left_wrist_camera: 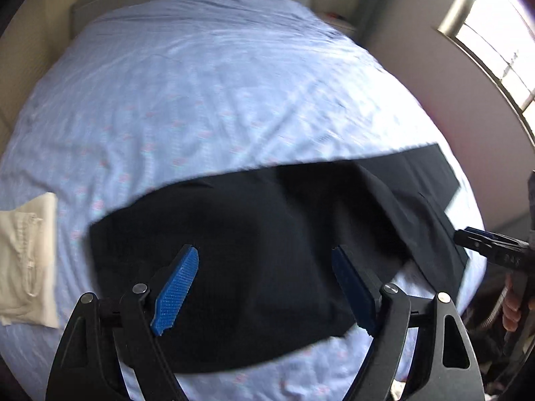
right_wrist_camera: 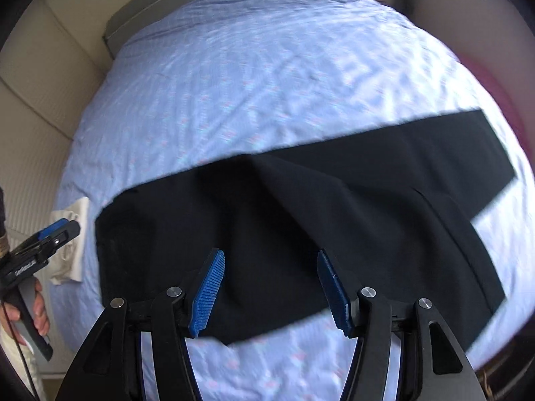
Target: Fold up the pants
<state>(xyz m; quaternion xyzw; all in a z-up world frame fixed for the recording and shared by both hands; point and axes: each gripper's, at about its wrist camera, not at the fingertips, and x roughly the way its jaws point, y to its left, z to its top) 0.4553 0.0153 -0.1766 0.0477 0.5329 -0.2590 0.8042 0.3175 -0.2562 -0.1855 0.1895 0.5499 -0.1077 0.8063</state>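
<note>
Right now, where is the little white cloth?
The white cloth lies on the blue bedsheet, at the far left of the left wrist view, left of the black pants.

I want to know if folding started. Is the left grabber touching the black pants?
Cannot tell. In the left wrist view the open left gripper overlaps the black pants, with nothing between its fingers; neither contact nor gap shows.

bed (left_wrist_camera: pixel 207 77): pale blue sheet | on it: black pants (left_wrist_camera: pixel 267 234), white folded garment (left_wrist_camera: pixel 26 260)
</note>
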